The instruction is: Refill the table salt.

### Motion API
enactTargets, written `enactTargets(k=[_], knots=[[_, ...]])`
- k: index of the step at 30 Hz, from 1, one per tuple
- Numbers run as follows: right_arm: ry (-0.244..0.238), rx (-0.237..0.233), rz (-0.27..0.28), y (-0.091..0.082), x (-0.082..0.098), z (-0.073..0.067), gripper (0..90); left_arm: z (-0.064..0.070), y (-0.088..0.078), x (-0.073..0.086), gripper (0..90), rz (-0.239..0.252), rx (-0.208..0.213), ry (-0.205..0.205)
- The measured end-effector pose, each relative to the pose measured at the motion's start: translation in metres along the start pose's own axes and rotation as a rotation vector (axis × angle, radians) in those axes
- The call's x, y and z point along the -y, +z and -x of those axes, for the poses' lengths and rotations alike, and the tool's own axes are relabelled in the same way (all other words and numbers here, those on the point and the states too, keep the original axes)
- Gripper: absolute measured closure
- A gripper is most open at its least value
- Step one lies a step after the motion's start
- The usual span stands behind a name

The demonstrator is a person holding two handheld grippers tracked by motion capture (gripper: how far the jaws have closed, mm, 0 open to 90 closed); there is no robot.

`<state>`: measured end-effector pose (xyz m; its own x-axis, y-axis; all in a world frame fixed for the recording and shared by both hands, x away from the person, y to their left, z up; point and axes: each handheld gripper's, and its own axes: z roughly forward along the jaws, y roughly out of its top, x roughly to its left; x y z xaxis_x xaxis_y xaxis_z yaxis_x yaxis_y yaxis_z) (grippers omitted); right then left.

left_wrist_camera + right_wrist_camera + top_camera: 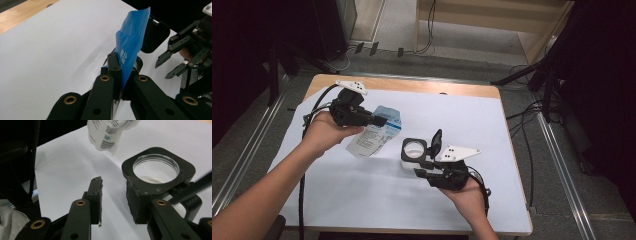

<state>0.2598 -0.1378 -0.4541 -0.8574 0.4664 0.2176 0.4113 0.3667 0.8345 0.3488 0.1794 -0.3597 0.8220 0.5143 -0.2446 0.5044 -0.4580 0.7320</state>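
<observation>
since the blue-and-white refill pouch is soft and floppy, the left gripper pinches its edge, hanging it above the table; the right gripper, spread, sits beside the open jar.

Even overhead light; dark surroundings

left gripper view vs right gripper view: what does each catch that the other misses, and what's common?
Left gripper view alone: the blue face of the pouch pinched between the left gripper jaws, and the right gripper seen from outside, jaws apart.

Right gripper view alone: down into the open jar, its black square collar around a clear round mouth, and the pouch's white printed end with a barcode, hanging above.

Both: the pouch, the jar's flip lid and the white tabletop.
</observation>
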Motion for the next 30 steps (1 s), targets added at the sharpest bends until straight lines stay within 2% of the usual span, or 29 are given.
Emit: enactTargets(k=[11,21,30], knots=[[-0.012,0.013,-0.016,-0.011,0.010,0.005,63.2,-0.017,-0.006,0.008,90.0,-0.005,-0.009,-0.036],[0.009,0.040,-0.029,-0.028,0.021,0.014,62.5,-0.040,-0.008,0.015,90.0,-0.005,-0.047,-0.087],[0.018,0.069,-0.026,-0.036,0.027,0.020,62.6,-0.057,-0.009,0.013,90.0,-0.020,-0.084,-0.099]])
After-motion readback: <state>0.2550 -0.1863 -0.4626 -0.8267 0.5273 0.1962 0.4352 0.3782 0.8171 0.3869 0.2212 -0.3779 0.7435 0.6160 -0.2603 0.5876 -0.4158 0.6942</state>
